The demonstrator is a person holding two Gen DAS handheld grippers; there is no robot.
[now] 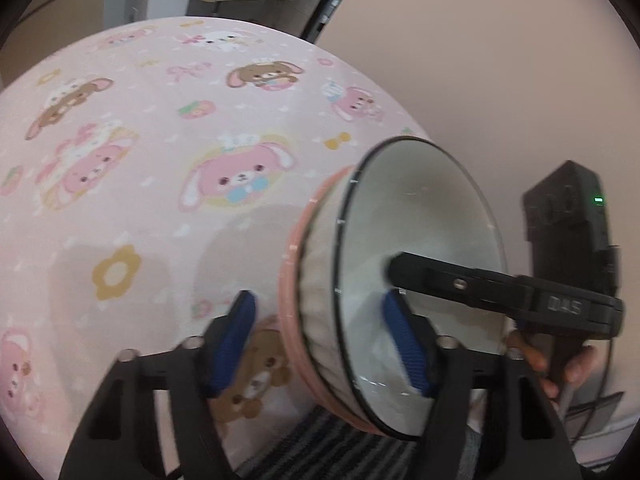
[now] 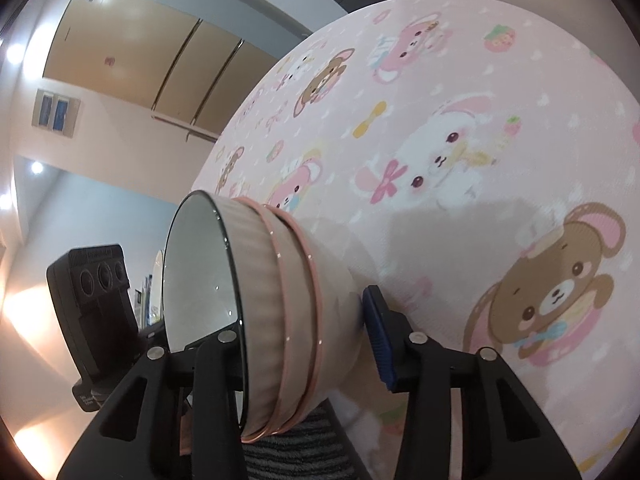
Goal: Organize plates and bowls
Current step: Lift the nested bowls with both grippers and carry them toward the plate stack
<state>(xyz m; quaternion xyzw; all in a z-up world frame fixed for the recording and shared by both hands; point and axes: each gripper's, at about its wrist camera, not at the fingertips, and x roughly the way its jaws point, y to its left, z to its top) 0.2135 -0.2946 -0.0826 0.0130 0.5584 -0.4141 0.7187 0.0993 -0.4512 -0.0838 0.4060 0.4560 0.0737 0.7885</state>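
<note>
A stack of nested bowls, a white ribbed one with a dark rim inside pink ones, stands on the pink cartoon tablecloth. My left gripper is open and straddles the stack's wall, one blue pad inside the top bowl, the other outside. My right gripper is open and straddles the same stack from the other side, one blue pad outside; its other finger is hidden inside the bowl. The right gripper also shows in the left wrist view.
The round table's edge curves close behind the bowls, with beige wall beyond. A striped grey fabric lies below the near table edge. Wooden cabinet doors stand across the room.
</note>
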